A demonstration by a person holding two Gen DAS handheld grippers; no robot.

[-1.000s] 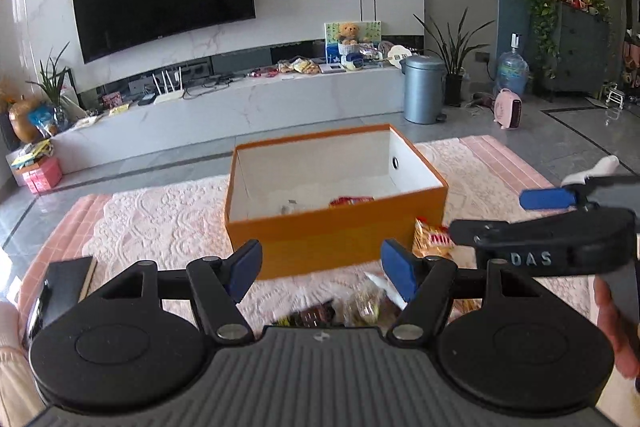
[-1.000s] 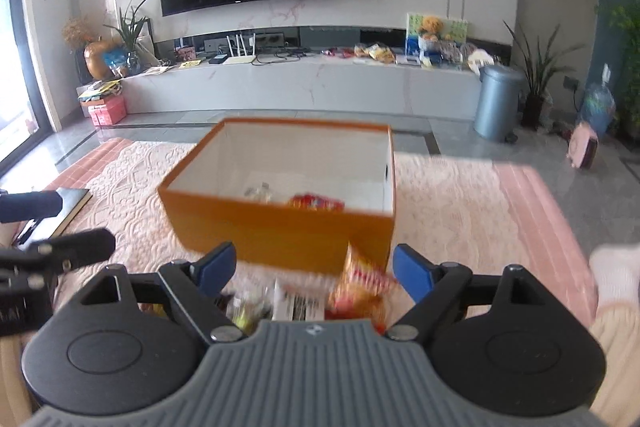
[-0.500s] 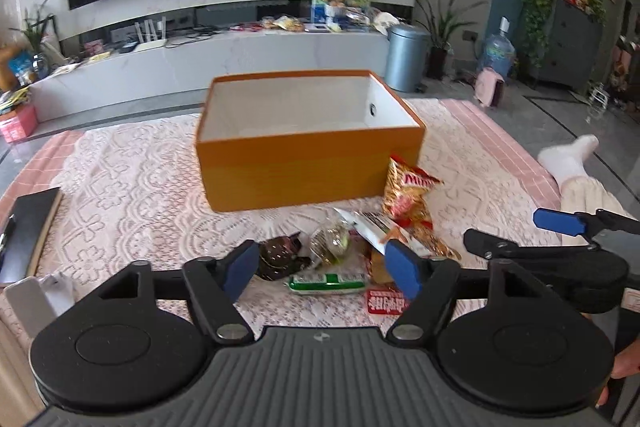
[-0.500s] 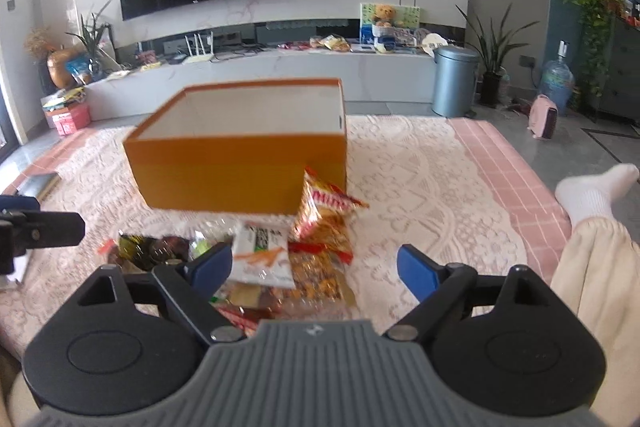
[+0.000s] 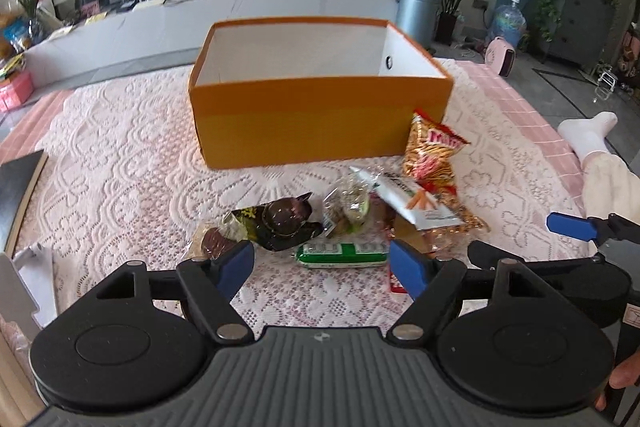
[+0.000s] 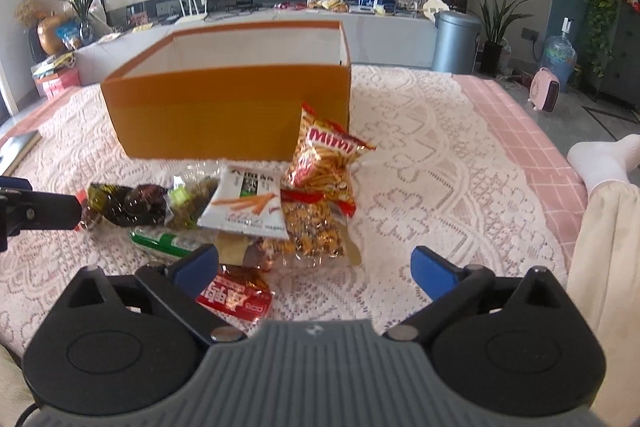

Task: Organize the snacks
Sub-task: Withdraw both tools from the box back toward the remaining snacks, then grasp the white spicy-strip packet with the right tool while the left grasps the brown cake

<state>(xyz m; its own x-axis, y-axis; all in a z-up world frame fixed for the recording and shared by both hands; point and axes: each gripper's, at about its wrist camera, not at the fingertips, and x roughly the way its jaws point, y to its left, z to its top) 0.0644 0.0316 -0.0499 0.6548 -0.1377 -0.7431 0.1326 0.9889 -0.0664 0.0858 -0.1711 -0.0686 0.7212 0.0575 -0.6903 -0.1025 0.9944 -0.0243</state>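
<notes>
While both sets of tongs gape wide and empty, having just been opening, the left tongs [image 5: 322,267] and right tongs [image 6: 316,269] hover over a snack pile [image 6: 256,211] just in front of the orange box [image 5: 320,115]. Overlapping packets hide one another; the box's floor is unseen.

Much of the snack pile and the box's inside can't be seen.

The orange box [image 5: 320,115] hides its own floor behind its near wall. In the pile, the brown packet [image 6: 244,251] lies mostly buried under the white pouch [image 6: 244,203]. The red packet [image 6: 236,297] is partly covered by a blue fingertip [image 6: 196,269]. The dark book [image 5: 18,183] is cut off at the picture's left edge.
</notes>
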